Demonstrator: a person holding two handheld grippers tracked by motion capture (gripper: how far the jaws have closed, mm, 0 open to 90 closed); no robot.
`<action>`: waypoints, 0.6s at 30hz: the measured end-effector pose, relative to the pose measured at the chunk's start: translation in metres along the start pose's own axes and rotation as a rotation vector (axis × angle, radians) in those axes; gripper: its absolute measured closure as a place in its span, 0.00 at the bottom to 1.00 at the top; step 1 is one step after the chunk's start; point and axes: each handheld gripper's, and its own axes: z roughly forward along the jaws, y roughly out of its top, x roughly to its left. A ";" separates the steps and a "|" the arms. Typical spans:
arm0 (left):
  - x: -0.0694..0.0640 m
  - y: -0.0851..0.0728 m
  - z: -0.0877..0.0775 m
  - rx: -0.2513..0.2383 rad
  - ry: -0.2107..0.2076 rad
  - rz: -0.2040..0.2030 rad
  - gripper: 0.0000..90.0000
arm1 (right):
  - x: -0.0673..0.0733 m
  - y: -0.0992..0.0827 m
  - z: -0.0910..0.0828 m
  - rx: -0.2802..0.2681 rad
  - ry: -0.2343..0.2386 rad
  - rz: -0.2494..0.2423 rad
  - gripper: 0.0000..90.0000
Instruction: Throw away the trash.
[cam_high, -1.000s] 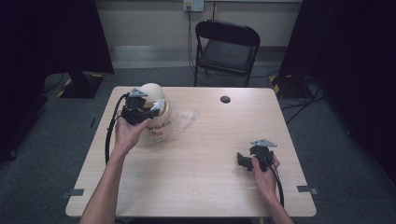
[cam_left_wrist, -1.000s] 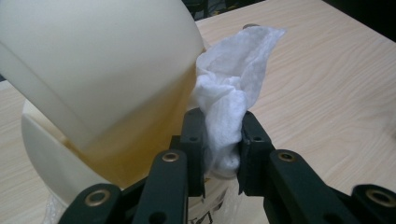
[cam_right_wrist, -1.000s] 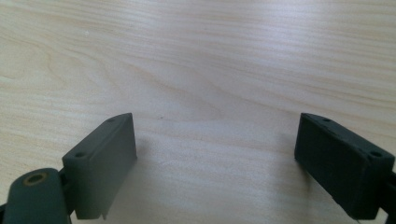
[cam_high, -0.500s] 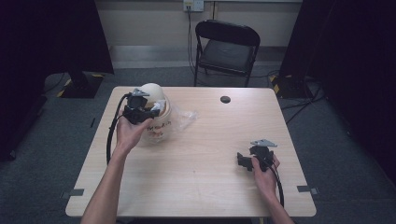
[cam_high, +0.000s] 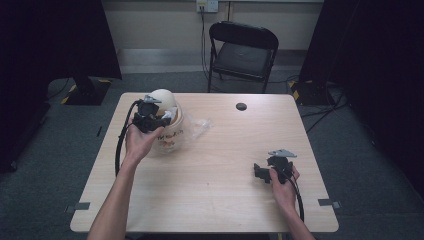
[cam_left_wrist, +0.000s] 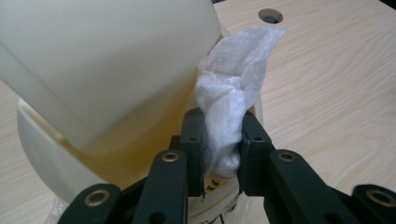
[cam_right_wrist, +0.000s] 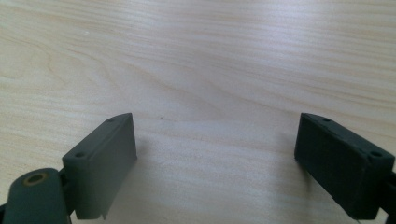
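Left gripper (cam_left_wrist: 220, 140) pinches a white tissue (cam_left_wrist: 233, 93) at the mouth of the cream tub (cam_high: 167, 127) on the table's (cam_high: 210, 200) left side, while the right gripper (cam_right_wrist: 217, 163) rests low near the right edge, jaws wide apart.

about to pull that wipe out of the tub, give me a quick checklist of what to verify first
1. Left gripper jaws clamped on the white wipe: ok.
2. Wipe free of the tub's open lid: cannot tell, it sits right beside it.
3. Tub held down against the pull: not ok, nothing braces it.
4. Right gripper free to help: ok, jaws open over bare table.
5. Clear plastic wrap away from the pull: cannot tell.
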 end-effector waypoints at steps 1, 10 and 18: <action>0.000 0.000 0.000 -0.003 0.000 -0.007 0.84 | 0.000 0.000 0.000 0.000 0.001 -0.001 0.13; 0.000 0.001 0.003 0.002 0.001 -0.004 0.84 | 0.000 0.000 0.000 -0.001 0.001 -0.001 0.13; 0.000 0.000 0.007 0.026 0.015 -0.004 0.84 | 0.000 0.000 0.000 -0.001 0.001 -0.001 0.13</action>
